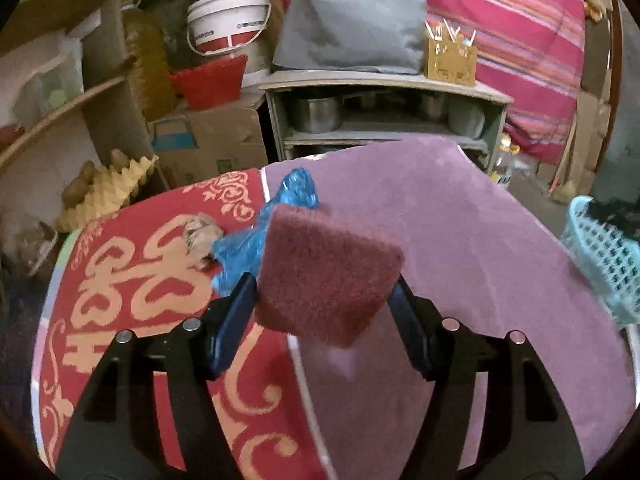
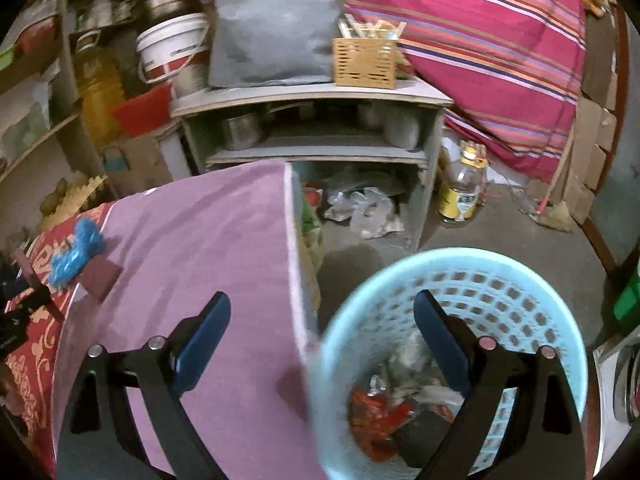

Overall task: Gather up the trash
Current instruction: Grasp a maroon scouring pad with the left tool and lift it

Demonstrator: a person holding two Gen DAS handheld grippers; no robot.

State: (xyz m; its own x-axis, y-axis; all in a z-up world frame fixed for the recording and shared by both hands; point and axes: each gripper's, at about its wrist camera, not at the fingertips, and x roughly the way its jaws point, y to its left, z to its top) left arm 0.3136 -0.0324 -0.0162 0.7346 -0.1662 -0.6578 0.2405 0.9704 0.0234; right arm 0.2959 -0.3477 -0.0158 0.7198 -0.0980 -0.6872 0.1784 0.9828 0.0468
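The left gripper [image 1: 326, 284] is clamped on a maroon scouring pad [image 1: 328, 272], which is held lifted off the purple cloth [image 1: 460, 240] covering the table. Just behind the pad, a crumpled blue plastic bag [image 1: 260, 236] is left lying at the seam with the red patterned cloth [image 1: 132, 280], and a ball of brownish paper [image 1: 202, 236] is seen beside it. The right gripper [image 2: 322, 340] is held with its fingers spread and nothing between them, above the edge of the light-blue basket [image 2: 520, 280], in which wrappers are already collected. The carrying step appears to be in hand; next, the pad would need to be brought rightward across the table, over the basket rim, and released.
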